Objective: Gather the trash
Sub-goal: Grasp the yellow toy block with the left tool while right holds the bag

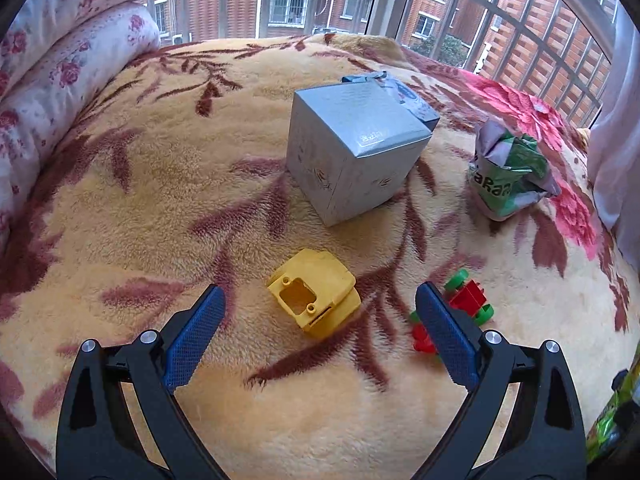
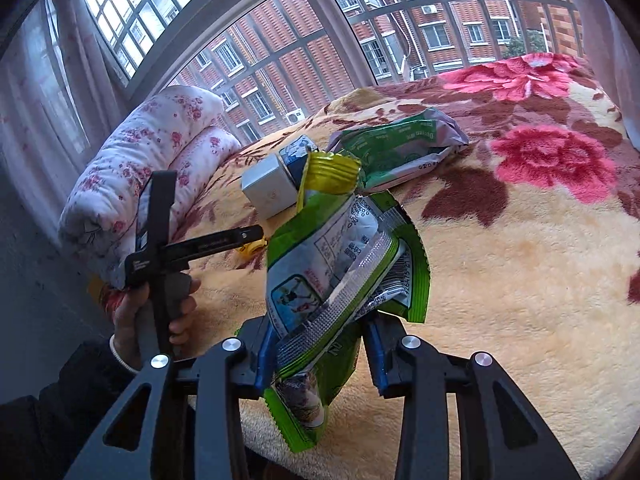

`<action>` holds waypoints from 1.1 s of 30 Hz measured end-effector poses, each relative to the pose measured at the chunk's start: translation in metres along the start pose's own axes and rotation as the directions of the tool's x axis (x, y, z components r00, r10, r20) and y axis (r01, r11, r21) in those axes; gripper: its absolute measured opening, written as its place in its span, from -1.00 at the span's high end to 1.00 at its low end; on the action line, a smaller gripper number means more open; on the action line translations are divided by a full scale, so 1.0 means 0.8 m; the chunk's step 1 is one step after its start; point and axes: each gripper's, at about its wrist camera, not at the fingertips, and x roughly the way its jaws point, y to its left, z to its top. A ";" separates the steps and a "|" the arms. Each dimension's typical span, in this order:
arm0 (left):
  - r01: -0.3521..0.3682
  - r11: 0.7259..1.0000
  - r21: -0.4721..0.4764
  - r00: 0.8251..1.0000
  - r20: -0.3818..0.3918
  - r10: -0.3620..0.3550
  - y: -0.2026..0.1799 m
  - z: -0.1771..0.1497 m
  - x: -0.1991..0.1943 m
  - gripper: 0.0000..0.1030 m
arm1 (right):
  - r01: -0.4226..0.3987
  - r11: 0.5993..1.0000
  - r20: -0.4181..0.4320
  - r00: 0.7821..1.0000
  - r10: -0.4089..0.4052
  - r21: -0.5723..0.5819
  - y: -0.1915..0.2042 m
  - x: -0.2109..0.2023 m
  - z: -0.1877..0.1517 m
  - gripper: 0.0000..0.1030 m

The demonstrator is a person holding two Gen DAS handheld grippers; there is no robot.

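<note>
Your right gripper (image 2: 320, 354) pinches the green snack wrapper (image 2: 344, 264), held up clear of the blanket (image 2: 520, 280). Your left gripper (image 1: 320, 320) hangs spread over the yellow toy piece (image 1: 316, 292). The crumpled green packet (image 1: 508, 172) lies beyond toward the window edge, grey carton (image 1: 352, 144) beside it, red-and-green toy car (image 1: 468, 300) at the right finger.

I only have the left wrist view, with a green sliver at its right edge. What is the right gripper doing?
Observer: The right gripper has its jaws shut on a green snack wrapper.
Operator: Is it gripped at one end?
Observer: No, near the middle; the wrapper sticks out both above and below the jaws.
Operator: Which side faces that camera?
Observer: The printed back, with a barcode on it.
Operator: What holds my gripper?
Observer: A hand in a dark sleeve grips the left gripper by its handle.
</note>
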 end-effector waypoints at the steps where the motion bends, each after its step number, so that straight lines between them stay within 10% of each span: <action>1: -0.012 1.000 -0.008 1.000 -0.012 0.012 0.000 0.003 0.008 -0.81 | -0.004 1.000 -0.004 1.000 0.004 -0.006 0.001 0.000 -0.002 0.27; 7: -0.074 0.997 -0.037 0.995 -0.073 0.071 -0.001 0.011 0.038 -0.75 | -0.009 0.998 -0.007 1.000 0.008 -0.055 0.009 0.003 -0.008 0.28; 14: -0.110 0.994 -0.004 0.994 -0.020 0.109 -0.009 0.006 0.030 0.04 | -0.031 0.995 0.003 1.000 0.031 -0.093 0.020 0.001 -0.013 0.27; 33: -0.062 0.992 0.110 0.978 0.207 0.038 -0.021 -0.030 -0.079 0.07 | -0.026 0.997 0.011 1.000 0.026 -0.074 0.024 -0.019 -0.027 0.27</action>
